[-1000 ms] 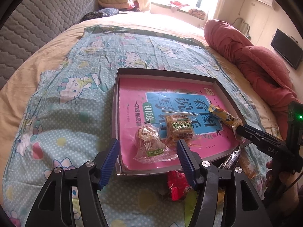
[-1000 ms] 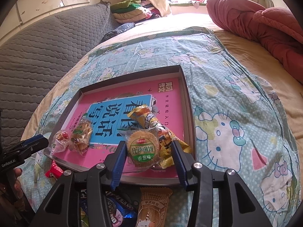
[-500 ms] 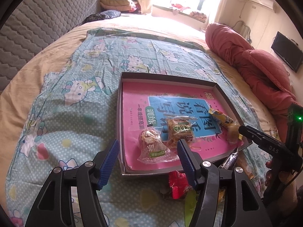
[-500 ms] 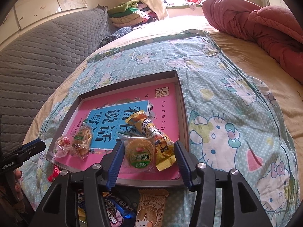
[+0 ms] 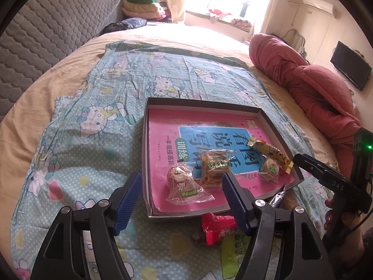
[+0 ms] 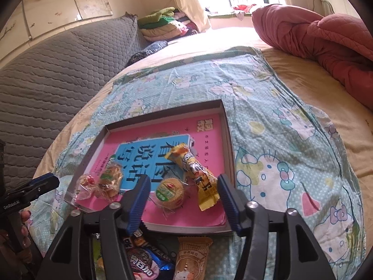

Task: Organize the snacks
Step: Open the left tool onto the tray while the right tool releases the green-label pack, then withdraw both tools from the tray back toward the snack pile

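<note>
A shallow grey box (image 5: 144, 154) (image 6: 229, 140) lined with a pink book cover lies on the bed. In it are two clear-wrapped pastries (image 5: 184, 185) (image 6: 109, 180), a round green-labelled biscuit (image 6: 169, 192) (image 5: 269, 169) and a long yellow snack bar (image 6: 195, 171) (image 5: 270, 151). My left gripper (image 5: 183, 199) is open and empty, above the box's near edge. My right gripper (image 6: 183, 197) is open and empty, just behind the biscuit. Loose snacks lie outside the box: a red packet (image 5: 218, 231), a dark cookie pack (image 6: 144, 264) and a tan packet (image 6: 192, 256).
The box sits on a blue Hello Kitty sheet (image 5: 93, 140) over a beige bed. A red quilt (image 5: 310, 88) (image 6: 321, 37) is bunched at the right. A grey padded headboard (image 6: 58, 74) runs along the left, with folded clothes (image 5: 144, 4) behind.
My right gripper opened, let go of the round biscuit in the box and drew back toward me. My left gripper pulled back slightly and stayed open.
</note>
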A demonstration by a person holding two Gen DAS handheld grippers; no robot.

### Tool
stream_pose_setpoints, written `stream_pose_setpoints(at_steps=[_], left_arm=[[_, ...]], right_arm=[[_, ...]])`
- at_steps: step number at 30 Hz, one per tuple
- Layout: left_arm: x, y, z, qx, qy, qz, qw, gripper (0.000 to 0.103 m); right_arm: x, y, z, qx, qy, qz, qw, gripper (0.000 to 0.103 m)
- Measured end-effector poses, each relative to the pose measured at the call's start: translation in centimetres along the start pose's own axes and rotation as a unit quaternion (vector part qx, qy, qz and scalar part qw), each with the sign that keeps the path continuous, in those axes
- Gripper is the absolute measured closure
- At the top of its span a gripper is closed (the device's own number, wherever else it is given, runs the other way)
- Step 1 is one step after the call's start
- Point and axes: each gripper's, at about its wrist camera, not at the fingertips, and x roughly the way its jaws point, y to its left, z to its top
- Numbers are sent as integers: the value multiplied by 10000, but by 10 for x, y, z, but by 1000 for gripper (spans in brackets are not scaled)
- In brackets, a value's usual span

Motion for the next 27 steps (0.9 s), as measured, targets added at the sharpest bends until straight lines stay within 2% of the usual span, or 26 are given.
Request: stream_pose_setpoints(at_steps=[14,27], left_arm=[[-16,-15,3,229,-178,-133,9995,30],[-21,-32,-2,484,-147,-332,9982,29]], right_arm=[[-22,5,2,-72,-249,70,9996,39],[-40,3,0,-23,-335,75,9994,38]])
